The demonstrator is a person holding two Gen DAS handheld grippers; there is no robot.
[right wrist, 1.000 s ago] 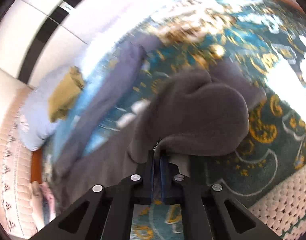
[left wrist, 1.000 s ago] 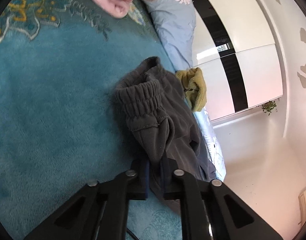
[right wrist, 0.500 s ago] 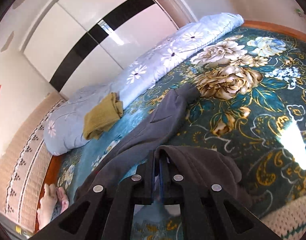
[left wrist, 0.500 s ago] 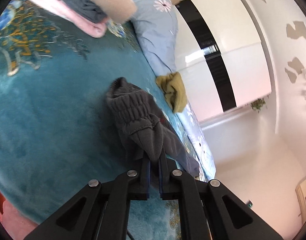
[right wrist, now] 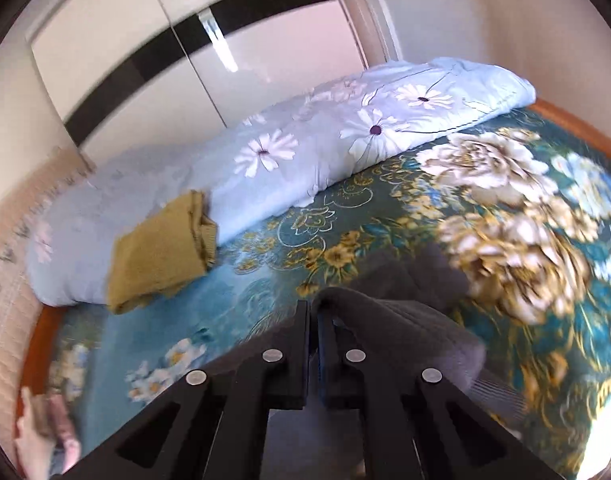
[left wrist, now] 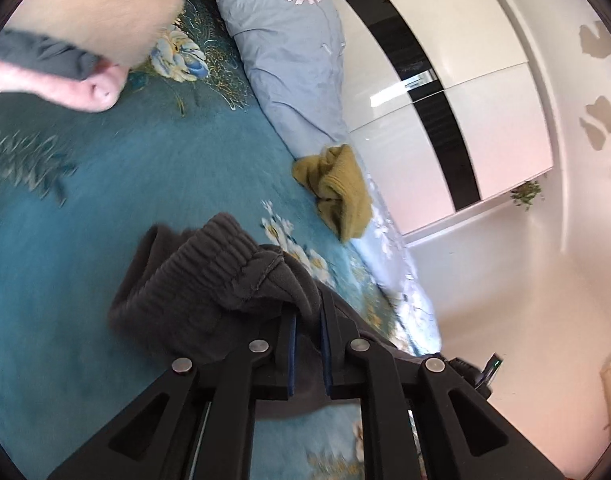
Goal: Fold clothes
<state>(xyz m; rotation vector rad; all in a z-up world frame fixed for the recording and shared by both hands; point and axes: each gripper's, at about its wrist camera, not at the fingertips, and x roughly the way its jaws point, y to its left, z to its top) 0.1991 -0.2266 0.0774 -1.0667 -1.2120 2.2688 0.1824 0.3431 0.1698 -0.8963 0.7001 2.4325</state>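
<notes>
Lower centre of the left wrist view: left tongs (left wrist: 307,322) clamped on a fold of the dark grey fleece trousers (left wrist: 209,280), blue pads pressed against the cloth on both sides. Ribbed elastic band of the trousers bunched just above the fingers, spilling toward the left of the frame over the teal plush bedspread with gold and white flowers (left wrist: 105,184).

Lower centre of the right wrist view: right tongs (right wrist: 314,320) closed tight on another edge of the same grey fleece, cloth draped over the right finger and trailing blurred toward the lower right across the flowered bedspread.

Further out, mid frame: crumpled mustard-yellow knitted garment (right wrist: 161,252) resting on the edge of the rolled pale blue quilt printed with white daisies (right wrist: 345,136), well apart from the trousers. Same yellow garment right of centre in the left wrist view.

Upper left of the left wrist view: folded pink and grey clothes (left wrist: 65,76) lying on the bedspread, partly hidden by a blurred cream shape.

Farthest, across the top: glossy white wardrobe doors with a black band (right wrist: 193,40).
</notes>
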